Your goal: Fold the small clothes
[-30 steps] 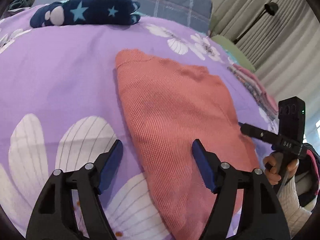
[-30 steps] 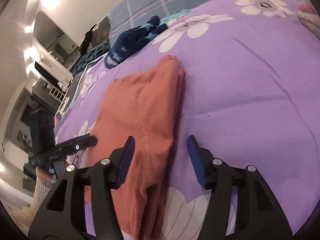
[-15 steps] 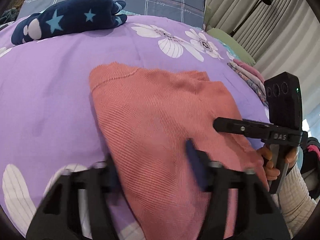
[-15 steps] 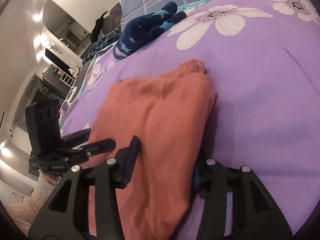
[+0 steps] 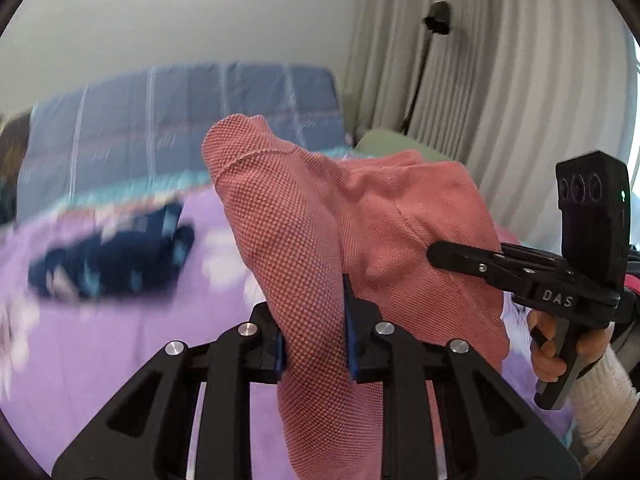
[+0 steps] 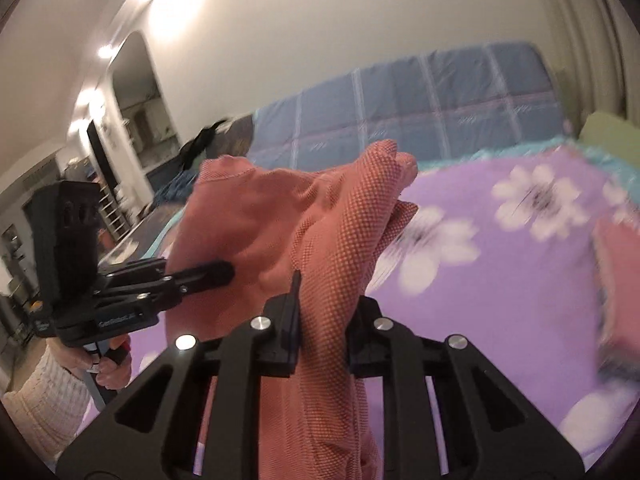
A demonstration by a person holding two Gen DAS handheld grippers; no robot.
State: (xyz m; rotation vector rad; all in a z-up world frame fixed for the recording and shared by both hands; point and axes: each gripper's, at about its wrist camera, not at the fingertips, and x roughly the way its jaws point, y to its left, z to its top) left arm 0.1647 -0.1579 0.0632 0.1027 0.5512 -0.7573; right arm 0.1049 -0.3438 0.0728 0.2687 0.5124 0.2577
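Observation:
A salmon-pink knit garment [image 5: 380,220] hangs lifted above the purple flowered bedspread [image 5: 120,340], bunched and drooping between both grippers. My left gripper [image 5: 314,320] has a fold of the garment between its blue pads, and its jaws are closing on the cloth. In the right wrist view my right gripper [image 6: 324,308] clamps another part of the garment [image 6: 320,220], its jaws closing too. Each gripper appears in the other's view: the right gripper [image 5: 436,254] bites the cloth from the right, the left gripper [image 6: 228,270] from the left, each held by a hand in a cream sleeve.
A navy star-patterned cloth item [image 5: 112,256] lies on the bed, blurred. A blue plaid quilt [image 5: 180,120] lies at the head, a green pillow [image 5: 384,142] beside it. A floor lamp [image 5: 436,20] and curtains stand right. Pink folded clothes [image 6: 616,260] lie at the bed's right side.
Both grippers went from open over the flat garment to shut on it. They rose and lifted it off the bed, so it now hangs bunched between them.

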